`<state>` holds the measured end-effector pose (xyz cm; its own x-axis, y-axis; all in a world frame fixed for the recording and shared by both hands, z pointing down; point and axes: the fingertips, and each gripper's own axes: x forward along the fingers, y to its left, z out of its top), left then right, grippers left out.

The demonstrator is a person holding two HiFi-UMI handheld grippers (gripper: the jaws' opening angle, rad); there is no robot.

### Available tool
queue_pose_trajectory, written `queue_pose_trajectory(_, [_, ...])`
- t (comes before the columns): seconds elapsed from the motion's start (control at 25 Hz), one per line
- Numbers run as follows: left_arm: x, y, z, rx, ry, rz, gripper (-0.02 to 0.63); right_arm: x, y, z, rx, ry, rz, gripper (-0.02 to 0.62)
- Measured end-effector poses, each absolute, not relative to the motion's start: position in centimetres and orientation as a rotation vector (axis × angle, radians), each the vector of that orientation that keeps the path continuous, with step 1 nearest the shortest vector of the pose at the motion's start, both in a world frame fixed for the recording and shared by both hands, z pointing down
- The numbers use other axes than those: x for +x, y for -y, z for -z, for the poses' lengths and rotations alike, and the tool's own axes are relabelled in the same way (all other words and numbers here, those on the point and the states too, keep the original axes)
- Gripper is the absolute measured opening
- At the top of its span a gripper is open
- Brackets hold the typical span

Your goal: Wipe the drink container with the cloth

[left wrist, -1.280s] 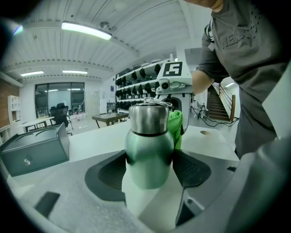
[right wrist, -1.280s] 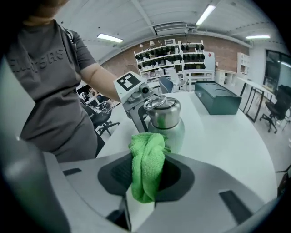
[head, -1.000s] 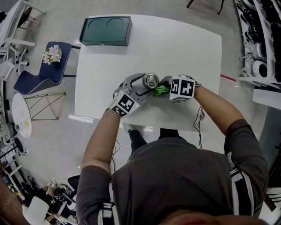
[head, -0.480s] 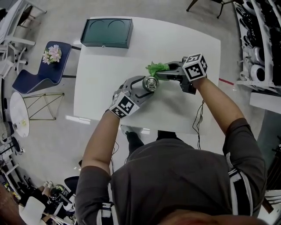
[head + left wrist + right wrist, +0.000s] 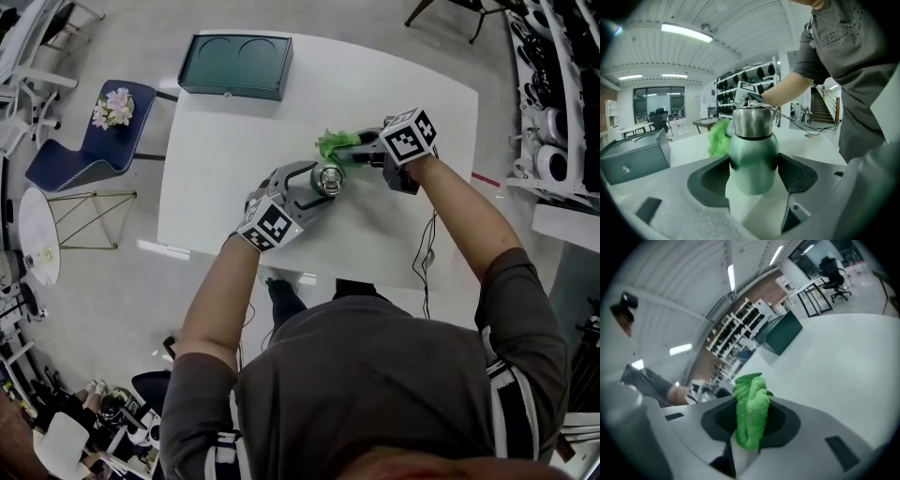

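Head view: cloth [image 5: 335, 144] shifted to bottle [image 5: 327, 178] far side.

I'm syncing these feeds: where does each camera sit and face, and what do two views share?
Head view: head-mounted, facing down at the white table; forearms, left gripper, right gripper show.
Left gripper view: rides it, along jaws clamping the green metal bottle; torso shows.
Right gripper view: rides it, along jaws pinching the green cloth; an arm shows.
Shared: dark green box.
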<state>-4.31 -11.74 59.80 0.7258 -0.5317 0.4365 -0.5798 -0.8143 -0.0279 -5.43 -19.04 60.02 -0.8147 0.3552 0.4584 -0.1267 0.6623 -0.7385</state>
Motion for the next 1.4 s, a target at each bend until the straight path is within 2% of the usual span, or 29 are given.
queue_pose_trajectory(0.12, [-4.6,11.8,-59.9,2.814,0.911,-0.666,0.317,-7.6,19.5,-56.9,-0.269,2.339,-1.282,0.092])
queue_pose_trajectory(0.28, [-4.6,11.8,-60.1,2.793,0.922,-0.656,0.318,-8.8,18.8,-58.2,-0.3,2.233,-1.368,0.091])
queue_pose_trajectory(0.44, [-4.8,11.8,-60.2,2.771,0.937,-0.625,0.317,-8.9,18.6,-61.0,-0.234,2.156,-1.296,0.091])
queue_pose_trajectory(0.76, [-5.4,11.5,-60.4,2.679,1.052,-0.626,0.318,-8.3,18.5,-63.1,-0.216,2.109,-0.908,0.091])
queue_pose_trajectory(1.12, [-5.9,10.9,-60.9,2.521,1.202,-0.643,0.318,-10.2,17.5,-57.2,-0.526,2.083,-1.196,0.092])
queue_pose_trajectory(1.4, [-5.7,11.2,-61.4,2.484,1.196,-0.635,0.31,-11.1,17.3,-60.0,-0.437,2.053,-1.132,0.091])
